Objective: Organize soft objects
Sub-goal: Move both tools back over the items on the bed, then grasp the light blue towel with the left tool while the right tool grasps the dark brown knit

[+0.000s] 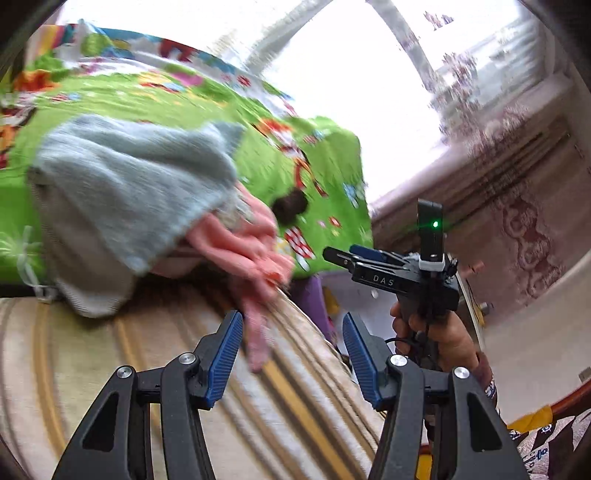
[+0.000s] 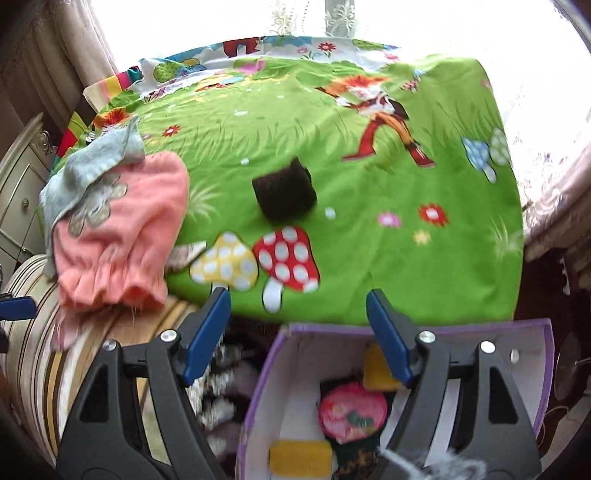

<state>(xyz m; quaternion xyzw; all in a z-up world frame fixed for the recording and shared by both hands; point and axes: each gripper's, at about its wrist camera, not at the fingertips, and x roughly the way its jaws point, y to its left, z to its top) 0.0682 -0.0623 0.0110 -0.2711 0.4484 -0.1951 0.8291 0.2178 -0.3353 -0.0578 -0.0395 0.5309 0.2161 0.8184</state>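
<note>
Hovering over the box [image 2: 532, 332], right gripper [image 2: 299, 332] was open and empty; left gripper [image 1: 291, 354] likewise. Dark sponge [image 2: 284, 194] sat mid-frame on the sheet [image 2: 424, 266]; best approached from above, jaws straddling it.

Home bedroom, cartoon bedsheet [image 2: 332, 155], lace curtains [image 2: 332, 14], white dresser [image 2: 18, 192]

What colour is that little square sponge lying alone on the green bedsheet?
Dark brown, nearly black sponge; the right wrist view shows it best.
</note>
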